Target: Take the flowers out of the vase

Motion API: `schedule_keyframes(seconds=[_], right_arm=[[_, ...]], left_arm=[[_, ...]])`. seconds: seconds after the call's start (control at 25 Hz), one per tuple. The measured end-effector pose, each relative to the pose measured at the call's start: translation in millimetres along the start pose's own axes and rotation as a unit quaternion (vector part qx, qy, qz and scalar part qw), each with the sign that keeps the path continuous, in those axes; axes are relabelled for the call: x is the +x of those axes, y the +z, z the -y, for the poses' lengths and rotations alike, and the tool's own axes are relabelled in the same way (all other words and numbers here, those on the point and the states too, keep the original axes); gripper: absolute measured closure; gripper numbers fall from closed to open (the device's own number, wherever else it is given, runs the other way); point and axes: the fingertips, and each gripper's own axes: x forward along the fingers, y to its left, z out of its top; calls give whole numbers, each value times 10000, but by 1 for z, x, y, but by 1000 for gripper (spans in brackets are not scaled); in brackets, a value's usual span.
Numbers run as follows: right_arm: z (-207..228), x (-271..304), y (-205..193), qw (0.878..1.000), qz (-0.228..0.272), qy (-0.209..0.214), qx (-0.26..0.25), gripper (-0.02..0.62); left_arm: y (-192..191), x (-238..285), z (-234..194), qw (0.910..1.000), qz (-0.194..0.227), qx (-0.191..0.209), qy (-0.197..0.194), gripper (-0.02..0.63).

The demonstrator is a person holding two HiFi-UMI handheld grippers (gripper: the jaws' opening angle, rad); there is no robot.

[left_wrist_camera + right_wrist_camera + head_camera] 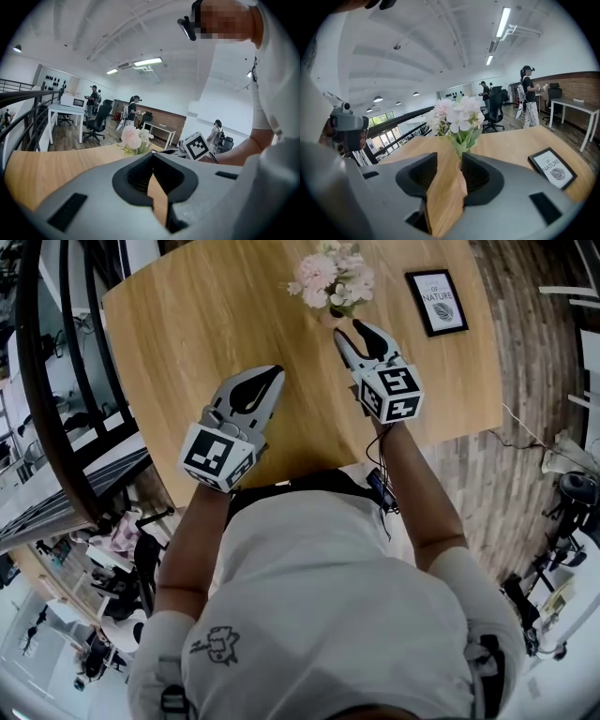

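Note:
A bunch of pale pink and white flowers [333,277] stands at the far side of the round wooden table [187,334]. The vase [329,320] under them shows only as a small tan patch below the blooms. My right gripper [361,331] is open just in front of the bunch, its fingertips short of the stems. In the right gripper view the flowers [457,115] rise right beyond the gap of the right gripper [450,157], with only bare table between the pads. My left gripper [274,374] is further back and to the left, shut and empty. From it the flowers [133,138] look small beyond the left gripper [153,155].
A black-framed print [437,301] lies on the table right of the flowers, also the framed print [552,168] in the right gripper view. A dark railing [56,381] runs past the table's left side. People stand at desks and chairs far behind.

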Motion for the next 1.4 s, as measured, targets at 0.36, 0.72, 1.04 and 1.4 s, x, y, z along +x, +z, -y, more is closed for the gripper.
schedule_keyframes(seconds=[0.36, 0.72, 1.04, 1.4], right_arm=[[20, 47, -9, 9997, -149, -99, -180, 422], [25, 69, -13, 9991, -217, -194, -299, 446], [29, 70, -16, 9985, -278, -356, -306, 531], [25, 51, 7, 9980, 26, -493, -401, 541]], left_arm=[[-16, 25, -8, 10000, -73, -17, -34, 601], [-33, 16, -17, 9996, -203, -166, 108, 601], [-37, 9, -16, 9993, -234, -261, 127, 601], [-29, -3, -12, 9997, -134, -183, 104, 601]])
